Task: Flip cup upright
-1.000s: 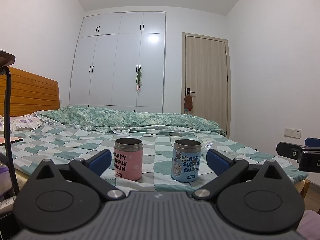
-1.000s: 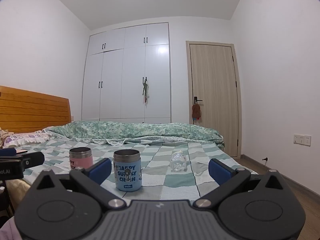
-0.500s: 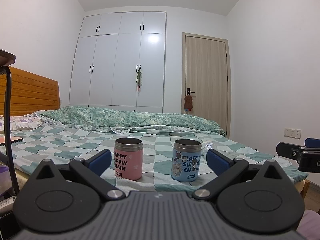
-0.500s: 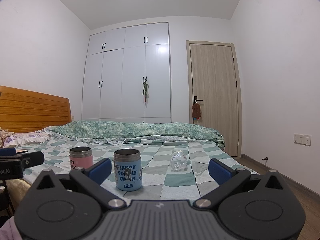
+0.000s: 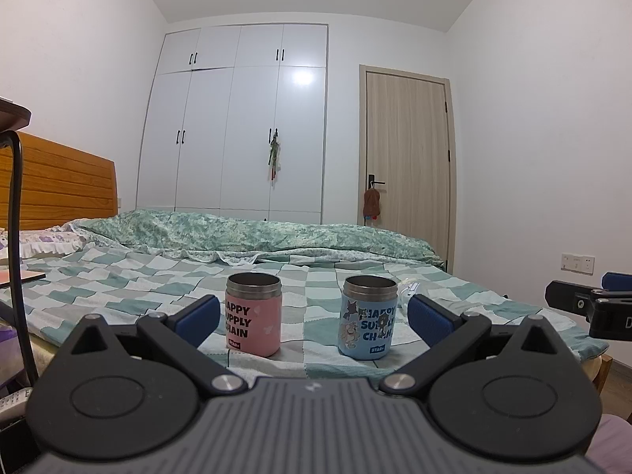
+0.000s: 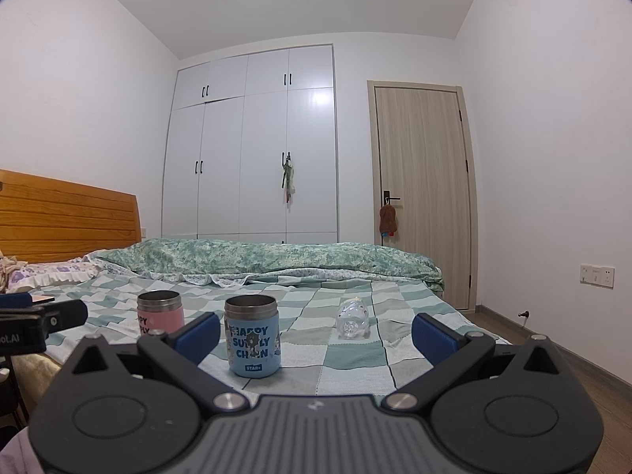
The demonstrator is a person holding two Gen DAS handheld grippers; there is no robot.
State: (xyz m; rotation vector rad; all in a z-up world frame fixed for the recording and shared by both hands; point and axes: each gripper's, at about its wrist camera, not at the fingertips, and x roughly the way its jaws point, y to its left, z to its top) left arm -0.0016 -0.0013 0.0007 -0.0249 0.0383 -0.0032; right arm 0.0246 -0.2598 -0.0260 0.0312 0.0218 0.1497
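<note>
Two insulated steel cups are seen standing upright, mouths up, on the checked green-and-white bedspread (image 5: 118, 284) near the edge of the bed closest to the cameras. The pink cup (image 5: 252, 314), printed "HAPPY SUPPLY CHAIN", is set toward the headboard side; the blue cup (image 5: 368, 318), carrying cartoon figures and the same wording, is placed beside it toward the foot side, with a clear gap left between them. In the right wrist view the blue cup (image 6: 252, 339) is the nearer, and the pink cup (image 6: 160, 313) is partly covered by a blue finger pad. A clear glass cup (image 6: 352, 317) is found lying on its side further across the bedspread (image 6: 355, 355), beyond the blue cup and toward the foot edge.

The left gripper (image 5: 312, 314) is held short of the bed edge with its jaws spread wide; nothing is gripped, and both steel cups are framed between its fingers. The right gripper (image 6: 316, 330) is likewise held wide apart and empty. A rumpled green quilt (image 5: 256, 233) is heaped along the far edge of the bed.
</note>
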